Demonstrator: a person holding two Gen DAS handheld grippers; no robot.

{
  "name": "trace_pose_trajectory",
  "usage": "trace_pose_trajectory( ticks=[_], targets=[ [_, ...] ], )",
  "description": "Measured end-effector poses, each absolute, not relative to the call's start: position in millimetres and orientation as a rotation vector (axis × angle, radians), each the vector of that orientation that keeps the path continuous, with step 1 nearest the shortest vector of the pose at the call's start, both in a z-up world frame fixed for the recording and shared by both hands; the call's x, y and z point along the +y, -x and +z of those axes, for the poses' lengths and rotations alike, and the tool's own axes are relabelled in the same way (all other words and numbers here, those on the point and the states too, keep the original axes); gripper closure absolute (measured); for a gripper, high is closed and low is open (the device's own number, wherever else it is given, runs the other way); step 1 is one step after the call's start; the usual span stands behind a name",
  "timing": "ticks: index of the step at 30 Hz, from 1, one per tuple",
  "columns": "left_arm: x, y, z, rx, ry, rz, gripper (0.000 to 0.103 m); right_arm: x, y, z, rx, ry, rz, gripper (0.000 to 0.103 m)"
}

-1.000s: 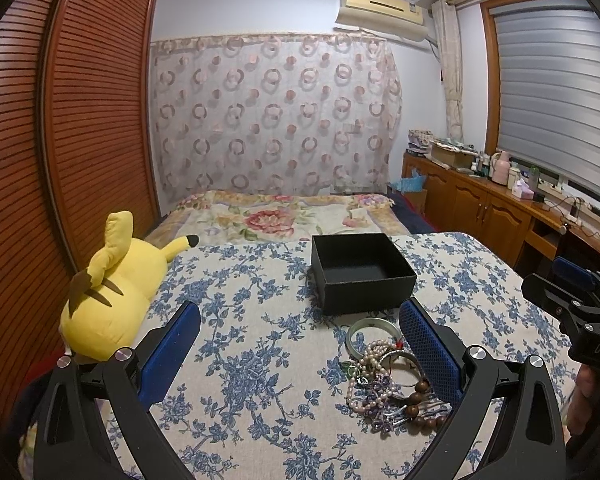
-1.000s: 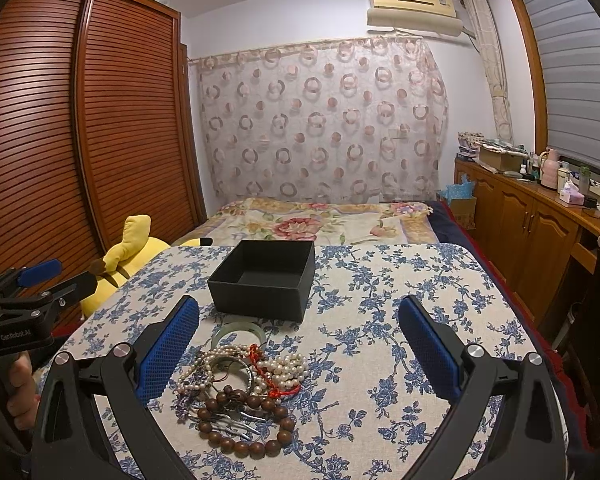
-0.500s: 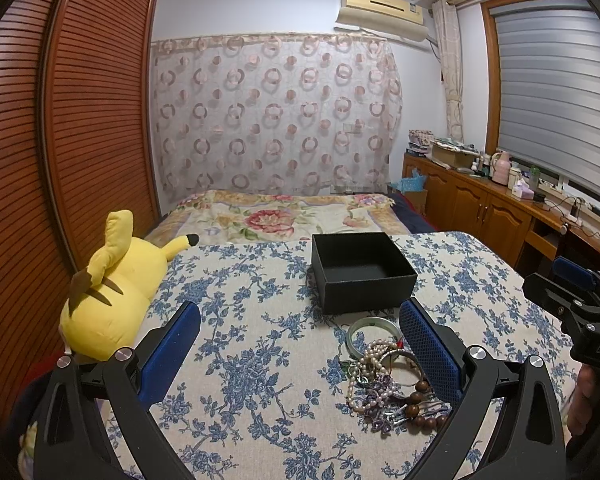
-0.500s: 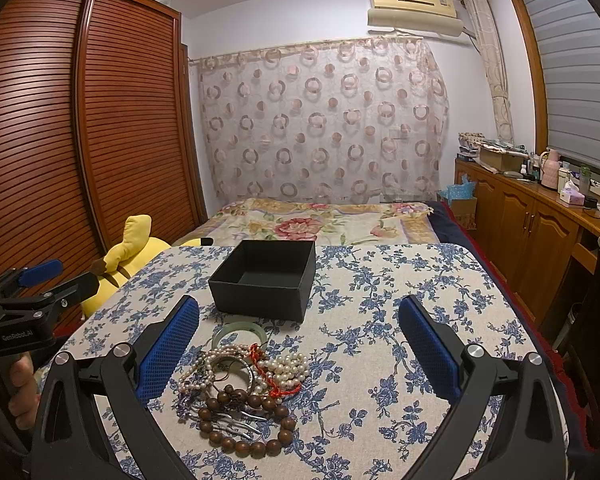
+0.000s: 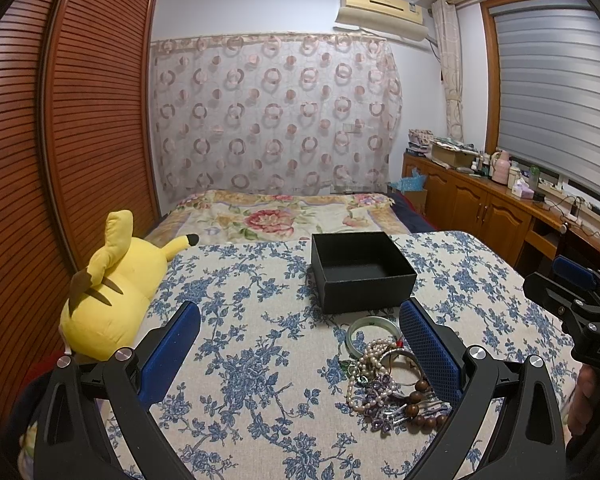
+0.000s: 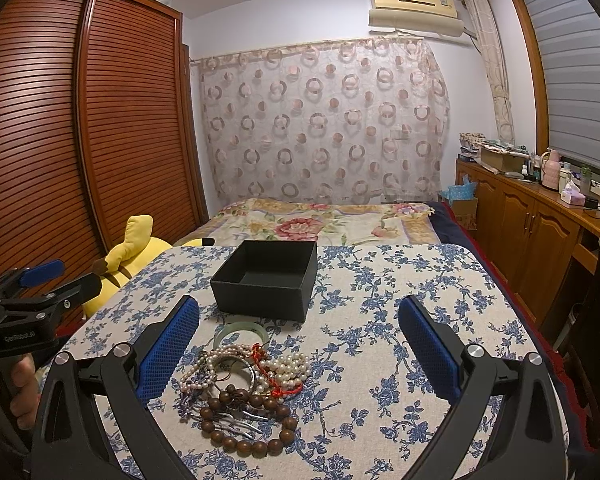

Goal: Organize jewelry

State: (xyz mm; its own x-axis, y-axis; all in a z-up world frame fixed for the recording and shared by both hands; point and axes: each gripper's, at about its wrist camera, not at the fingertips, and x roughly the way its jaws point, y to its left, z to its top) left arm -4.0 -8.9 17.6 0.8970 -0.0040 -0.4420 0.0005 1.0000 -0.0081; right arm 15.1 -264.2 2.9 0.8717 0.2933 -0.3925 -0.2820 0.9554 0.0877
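Note:
A pile of jewelry [image 6: 244, 384] lies on the floral tablecloth: pearl strands, a brown wooden bead bracelet [image 6: 244, 436], a red cord and metal bangles. A pale green bangle [image 6: 240, 332] lies between the pile and an open, empty black box [image 6: 266, 276]. The pile [image 5: 392, 384], the green bangle [image 5: 374, 334] and the box [image 5: 360, 270] also show in the left wrist view. My left gripper [image 5: 300, 344] is open, left of the pile. My right gripper [image 6: 298, 340] is open and empty, above the pile's near side.
A yellow plush toy [image 5: 112, 292] lies at the table's left edge. A bed [image 6: 320, 220] stands behind the table. A wooden wardrobe [image 6: 80, 140] is on the left. A wooden cabinet [image 6: 540, 232] with bottles runs along the right wall.

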Motion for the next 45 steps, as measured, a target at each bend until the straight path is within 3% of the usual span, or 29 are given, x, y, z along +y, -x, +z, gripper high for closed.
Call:
trace_pose_trajectory(
  ticks=[11,21,45],
  targets=[
    [-12,10,30,0.462,0.009,-0.003,0.006,-269,-17,-1,0.415,-0.026,0.303,0.002],
    [-7,-2,-1,0.535,0.017,-0.052,0.006,-263,-16,-15,0.466,0.002,0.341,0.002],
    [-10,-34,-79,0.755,0.010,-0.194,0.006,-251,-44,-102,0.785,0.139,0.512,0.055]
  ],
)
